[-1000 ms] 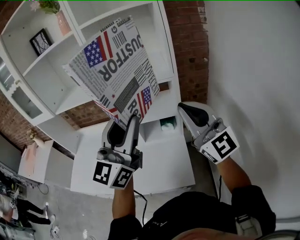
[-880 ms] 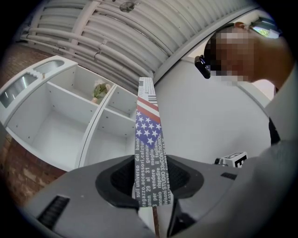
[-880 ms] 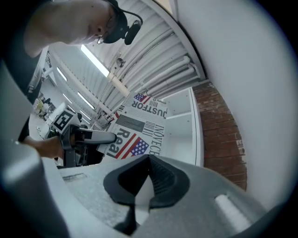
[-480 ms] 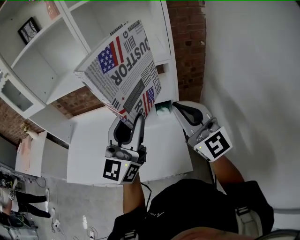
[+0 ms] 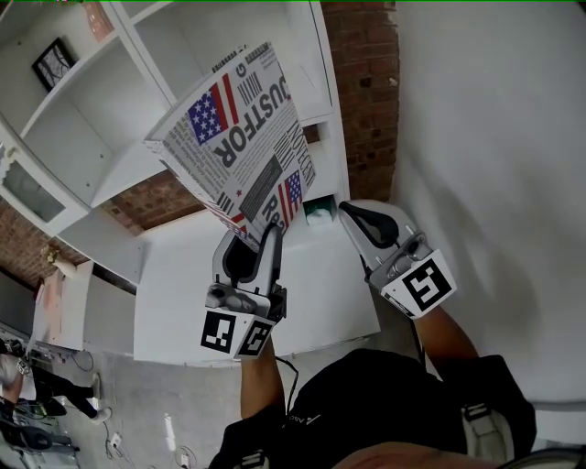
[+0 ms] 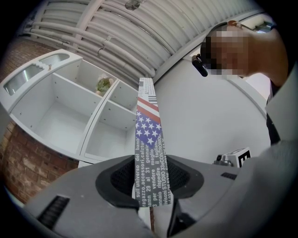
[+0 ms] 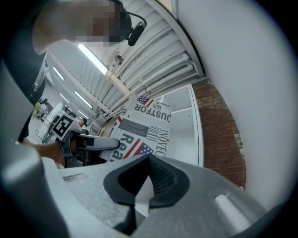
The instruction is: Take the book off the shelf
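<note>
The book (image 5: 240, 137), a flat grey volume with newspaper print and American flags, is off the shelf and tilted in the air in front of the white shelf unit (image 5: 110, 110). My left gripper (image 5: 261, 234) is shut on its lower corner. In the left gripper view the book's spine (image 6: 148, 135) runs up from between the jaws of the left gripper (image 6: 151, 162). My right gripper (image 5: 352, 212) is just right of the book, apart from it, shut with nothing in it. The right gripper view shows the book's cover (image 7: 142, 128) beyond the right gripper's (image 7: 149, 160) closed tips.
The shelf unit's compartments hold a framed picture (image 5: 52, 62) and a pink vase (image 5: 101, 18). A low white cabinet (image 5: 201, 293) lies below the grippers, with a small green thing (image 5: 318, 216) on it. A brick wall (image 5: 371, 101) and a white wall (image 5: 494, 137) stand at the right.
The left gripper and the book have shifted a little right and up in the head view since a second ago. Over the last half second almost nothing has moved.
</note>
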A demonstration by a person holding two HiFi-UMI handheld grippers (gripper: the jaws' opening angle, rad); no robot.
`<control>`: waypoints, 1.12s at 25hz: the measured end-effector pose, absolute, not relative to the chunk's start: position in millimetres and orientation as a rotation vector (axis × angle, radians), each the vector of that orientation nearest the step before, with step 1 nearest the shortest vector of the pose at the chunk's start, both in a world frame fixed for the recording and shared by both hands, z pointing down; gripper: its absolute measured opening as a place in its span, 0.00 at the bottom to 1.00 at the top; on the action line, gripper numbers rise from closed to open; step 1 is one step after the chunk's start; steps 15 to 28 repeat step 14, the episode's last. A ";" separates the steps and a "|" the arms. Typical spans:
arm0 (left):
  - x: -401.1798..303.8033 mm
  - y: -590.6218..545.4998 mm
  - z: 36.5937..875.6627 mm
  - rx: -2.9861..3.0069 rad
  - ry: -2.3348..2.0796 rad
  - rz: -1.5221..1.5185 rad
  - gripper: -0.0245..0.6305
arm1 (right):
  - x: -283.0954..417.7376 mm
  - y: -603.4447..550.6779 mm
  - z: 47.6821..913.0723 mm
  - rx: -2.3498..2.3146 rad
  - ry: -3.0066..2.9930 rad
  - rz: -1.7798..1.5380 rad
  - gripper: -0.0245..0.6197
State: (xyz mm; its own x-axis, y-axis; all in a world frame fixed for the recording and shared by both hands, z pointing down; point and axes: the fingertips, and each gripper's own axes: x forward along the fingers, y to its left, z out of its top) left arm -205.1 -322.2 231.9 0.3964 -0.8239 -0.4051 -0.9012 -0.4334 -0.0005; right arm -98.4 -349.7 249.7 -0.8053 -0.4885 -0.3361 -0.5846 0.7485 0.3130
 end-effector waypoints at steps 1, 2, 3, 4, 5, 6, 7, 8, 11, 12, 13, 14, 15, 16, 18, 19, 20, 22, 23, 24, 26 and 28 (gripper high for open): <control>-204.7 -321.8 234.0 -2.433 1.527 0.512 0.28 | -98.1 -349.2 251.9 -0.847 2.711 0.601 0.04; -204.4 -320.9 231.2 -2.432 1.524 0.513 0.27 | -97.5 -348.2 249.2 -0.847 2.709 0.602 0.04; -204.0 -319.5 224.4 -2.432 1.522 0.517 0.27 | -96.9 -346.7 242.5 -0.849 2.709 0.604 0.04; -203.6 -318.0 215.8 -2.432 1.519 0.523 0.27 | -96.3 -345.2 234.1 -0.852 2.711 0.607 0.04; -203.3 -316.9 207.0 -2.431 1.515 0.529 0.27 | -95.8 -344.0 225.5 -0.854 2.712 0.613 0.04; -203.1 -316.2 199.1 -2.426 1.511 0.535 0.28 | -95.6 -343.6 217.9 -0.853 2.711 0.622 0.04; -202.9 -316.0 193.0 -2.419 1.506 0.541 0.27 | -95.3 -343.8 211.9 -0.851 2.709 0.633 0.04; -202.7 -316.1 189.3 -2.411 1.503 0.546 0.27 | -94.9 -344.5 208.2 -0.847 2.705 0.643 0.04; -201.8 -317.1 193.2 -2.402 1.500 0.550 0.27 | -93.1 -346.3 212.8 -0.844 2.698 0.648 0.04; -201.5 -317.3 197.4 -2.404 1.501 0.548 0.27 | -92.5 -346.5 217.6 -0.845 2.697 0.643 0.04; -201.3 -317.4 202.0 -2.406 1.501 0.545 0.27 | -92.0 -346.5 222.9 -0.846 2.697 0.636 0.04; -201.0 -317.4 206.7 -2.409 1.502 0.543 0.27 | -91.5 -346.5 228.4 -0.848 2.696 0.630 0.04; -201.0 -317.4 206.7 -2.409 1.502 0.543 0.27 | -91.5 -346.5 228.4 -0.848 2.696 0.630 0.04; -201.0 -317.4 206.7 -2.409 1.502 0.543 0.27 | -91.5 -346.5 228.4 -0.848 2.696 0.630 0.04; -201.0 -317.4 206.7 -2.409 1.502 0.543 0.27 | -91.5 -346.5 228.4 -0.848 2.696 0.630 0.04; -201.0 -317.4 206.7 -2.409 1.502 0.543 0.27 | -91.5 -346.5 228.4 -0.848 2.696 0.630 0.04; -201.0 -317.4 206.7 -2.409 1.502 0.543 0.27 | -91.5 -346.5 228.4 -0.848 2.696 0.630 0.04; -201.0 -317.4 206.7 -2.409 1.502 0.543 0.27 | -91.5 -346.5 228.4 -0.848 2.696 0.630 0.04; -201.0 -317.4 206.7 -2.409 1.502 0.543 0.27 | -91.5 -346.5 228.4 -0.848 2.696 0.630 0.04; -201.0 -317.4 206.7 -2.409 1.502 0.543 0.27 | -91.5 -346.5 228.4 -0.848 2.696 0.630 0.04; -201.0 -317.4 206.7 -2.409 1.502 0.543 0.27 | -91.5 -346.5 228.4 -0.848 2.696 0.630 0.04; -201.0 -317.4 206.7 -2.409 1.502 0.543 0.27 | -91.5 -346.5 228.4 -0.848 2.696 0.630 0.04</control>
